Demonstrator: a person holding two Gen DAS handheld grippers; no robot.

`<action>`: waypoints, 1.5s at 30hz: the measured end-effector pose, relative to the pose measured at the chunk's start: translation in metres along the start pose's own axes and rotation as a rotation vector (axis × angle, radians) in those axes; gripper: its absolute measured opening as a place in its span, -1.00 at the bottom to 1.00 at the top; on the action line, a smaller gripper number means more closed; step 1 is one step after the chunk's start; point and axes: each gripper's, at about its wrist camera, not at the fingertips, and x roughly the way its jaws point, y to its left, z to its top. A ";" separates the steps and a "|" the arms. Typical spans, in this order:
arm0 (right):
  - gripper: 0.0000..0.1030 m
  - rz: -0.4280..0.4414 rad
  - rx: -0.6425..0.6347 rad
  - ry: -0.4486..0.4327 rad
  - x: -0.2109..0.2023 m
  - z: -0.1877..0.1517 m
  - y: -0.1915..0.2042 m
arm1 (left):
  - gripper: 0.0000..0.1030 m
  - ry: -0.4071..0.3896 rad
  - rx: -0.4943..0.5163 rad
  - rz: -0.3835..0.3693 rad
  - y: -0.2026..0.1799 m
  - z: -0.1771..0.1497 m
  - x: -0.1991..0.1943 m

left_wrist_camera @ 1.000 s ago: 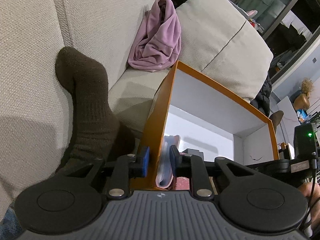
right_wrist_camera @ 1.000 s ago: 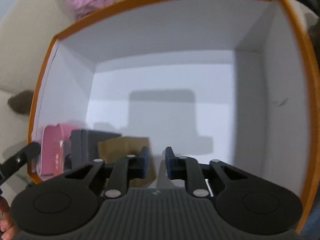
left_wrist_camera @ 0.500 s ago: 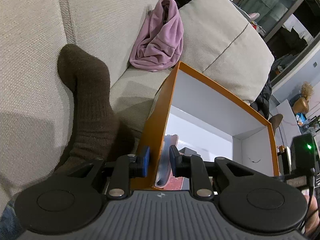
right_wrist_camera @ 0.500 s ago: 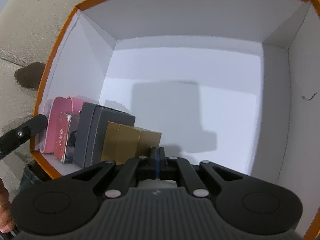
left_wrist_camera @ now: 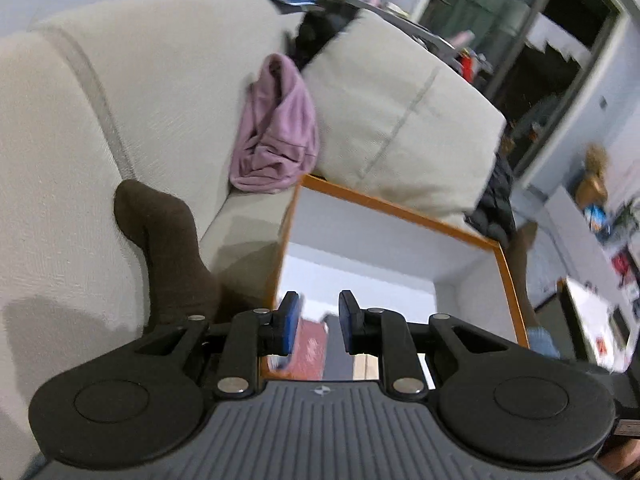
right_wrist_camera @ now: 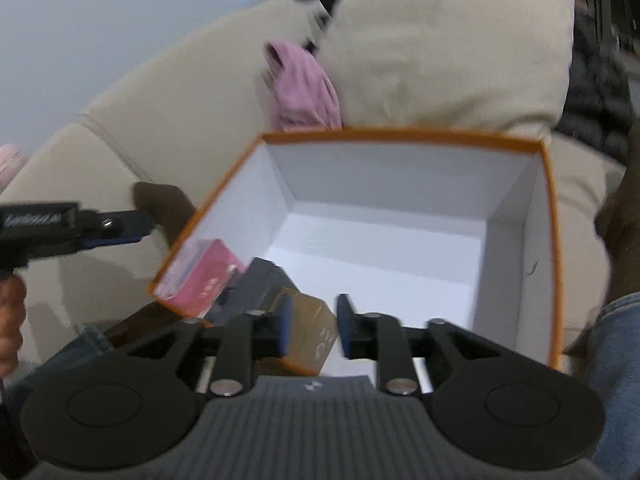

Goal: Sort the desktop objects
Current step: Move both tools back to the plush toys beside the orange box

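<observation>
I am holding my right gripper [right_wrist_camera: 310,330] above the near edge of the orange-rimmed box [right_wrist_camera: 548,240], and its jaws are opening with nothing gripped. Inside, a pink box [right_wrist_camera: 204,280], a dark box [right_wrist_camera: 256,288] and a gold box [right_wrist_camera: 312,328] are standing together in the near left corner. My left gripper [left_wrist_camera: 319,322] is hovering over the box's left edge, jaws partly apart and gripping nothing.
</observation>
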 end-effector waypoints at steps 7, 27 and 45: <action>-0.14 0.110 0.042 0.025 -0.024 -0.056 0.017 | -0.54 0.118 0.180 0.091 -0.016 -0.054 -0.028; -0.18 0.231 -0.215 0.232 -0.006 -0.168 0.109 | -0.54 0.264 0.181 0.165 0.000 -0.183 -0.072; -0.74 0.069 -0.246 0.049 -0.015 -0.127 0.082 | -0.52 0.279 0.245 0.291 -0.015 -0.191 -0.032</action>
